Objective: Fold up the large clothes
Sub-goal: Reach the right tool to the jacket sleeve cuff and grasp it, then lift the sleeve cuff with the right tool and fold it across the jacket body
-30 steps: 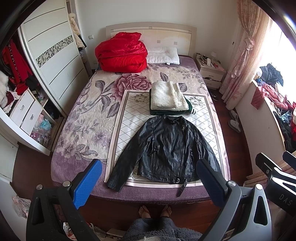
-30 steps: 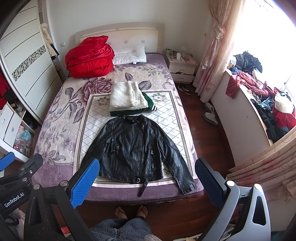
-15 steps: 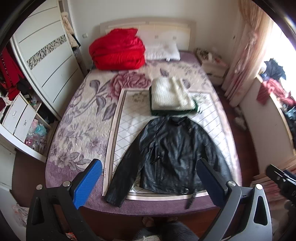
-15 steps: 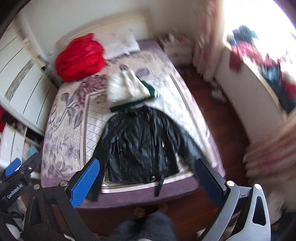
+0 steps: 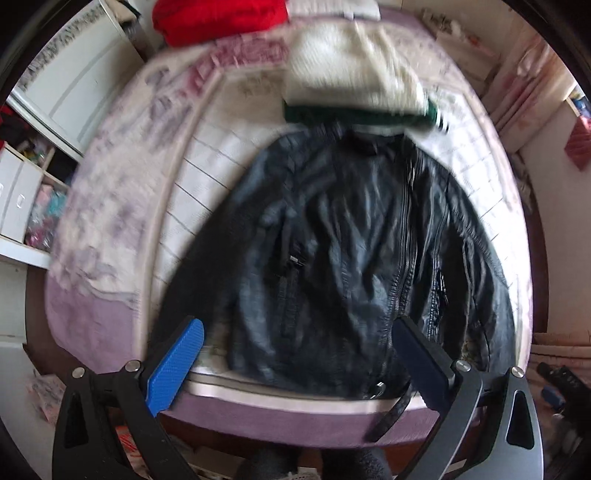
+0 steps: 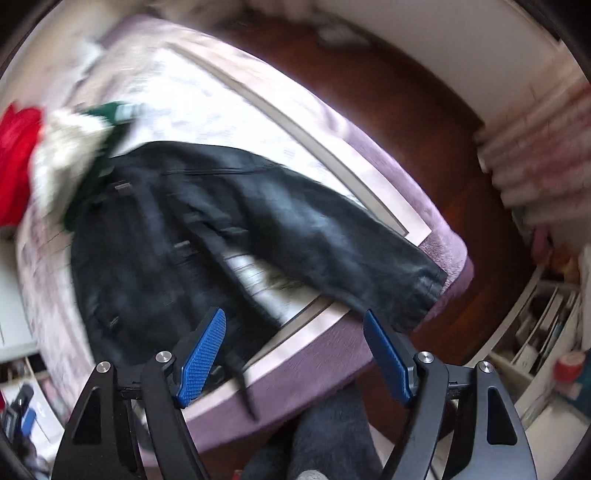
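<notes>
The left tool (image 5: 295, 341) is being held with its jaws spread wide, and nothing is being pinched between them. Just beyond its blue pads (image 5: 177, 363), the hem of a black leather jacket (image 5: 332, 240) is being seen, lying flat with its front up on the bed (image 5: 92, 317). The jacket's left sleeve is lying just ahead of the left pad, and a loose belt strap (image 5: 391, 413) is hanging over the bed edge near the right finger.

The right tool (image 6: 295, 354) is being pointed down at the near edge of the same bed (image 6: 332, 350), and its jaws are closing, with no cloth between them; only the purple bed edge is being seen in the gap. The cuff of the jacket's right sleeve (image 6: 417, 291) is lying just ahead of the right finger, near the bed's corner.

Farther from both tools, past the jacket's collar, a folded white knit garment (image 5: 347, 74) is lying on top of a folded green one (image 5: 354, 118). Beyond these, at the far end of the bed, a red quilt (image 5: 218, 18) is lying, much blurred.
</notes>
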Motion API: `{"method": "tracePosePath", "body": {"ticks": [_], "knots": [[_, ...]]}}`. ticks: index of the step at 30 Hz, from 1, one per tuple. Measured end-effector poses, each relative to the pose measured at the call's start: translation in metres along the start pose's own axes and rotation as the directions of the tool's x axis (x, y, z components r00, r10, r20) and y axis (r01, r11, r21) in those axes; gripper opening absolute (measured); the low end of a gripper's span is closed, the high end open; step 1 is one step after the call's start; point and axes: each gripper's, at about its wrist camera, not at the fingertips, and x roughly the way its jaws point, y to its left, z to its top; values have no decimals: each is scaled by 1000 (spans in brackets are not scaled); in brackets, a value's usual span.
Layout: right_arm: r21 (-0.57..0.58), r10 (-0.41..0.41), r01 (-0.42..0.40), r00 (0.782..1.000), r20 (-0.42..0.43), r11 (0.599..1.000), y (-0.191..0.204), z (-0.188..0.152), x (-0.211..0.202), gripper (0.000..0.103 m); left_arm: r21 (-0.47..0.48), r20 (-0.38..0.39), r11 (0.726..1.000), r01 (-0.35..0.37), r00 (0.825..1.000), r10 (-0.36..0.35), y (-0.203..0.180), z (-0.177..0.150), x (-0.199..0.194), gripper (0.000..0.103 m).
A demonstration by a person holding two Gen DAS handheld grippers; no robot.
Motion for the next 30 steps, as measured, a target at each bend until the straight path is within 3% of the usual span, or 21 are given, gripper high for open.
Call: {"method": "tracePosePath", "body": {"ticks": [4,7,9,11,13,14,15,17,19,22,24,26,28,30], "knots": [[65,-72,75,997,-34,995,-48,42,87,79,42,-67,999,-5,998,8,-52,3,66,103],[44,-132,136,988,-81,990,-72,57,132,79,96,-94,995,-5,995,14,-89,3,106,103],[23,-129,134,980,-150,991,-82,64,161,79,126,-111,992,5,994,9,-109,4,126,103],[-5,-120,121,981,-153,993,-84,69,172,79,164,-110,986,11,994,8,-126,4,141,103],[-82,-115,105,985,-129,991,-75,71,175,58,215,-101,977,6,995,16,-141,3,153,103],[-109,-131,118,984,-121,987,-71,70,173,26,233,-101,972,5,995,19,-146,3,157,103],[-132,-130,115,985,-116,985,-68,71,171,10,247,-104,969,5,994,21,-150,2,162,103],[-133,-141,131,988,-67,982,-69,77,157,9,256,-116,967,3,993,28,-153,1,169,103],[-110,-160,159,987,-1,981,-75,89,140,8,249,-139,969,4,990,31,-154,4,175,103],[-91,-219,232,967,133,968,-80,122,124,9,233,-148,972,16,989,19,-158,6,177,103],[-85,-230,236,970,76,968,-88,136,130,17,240,-148,971,20,989,16,-163,6,179,103],[16,-163,162,986,29,987,-109,138,130,22,256,-146,966,13,989,25,-171,4,179,103],[128,-65,60,997,36,990,-127,126,116,37,278,-145,960,13,989,29,-178,1,177,103],[243,57,-69,997,55,967,-152,107,103,62,297,-146,955,13,989,33,-187,-3,176,103]]}}
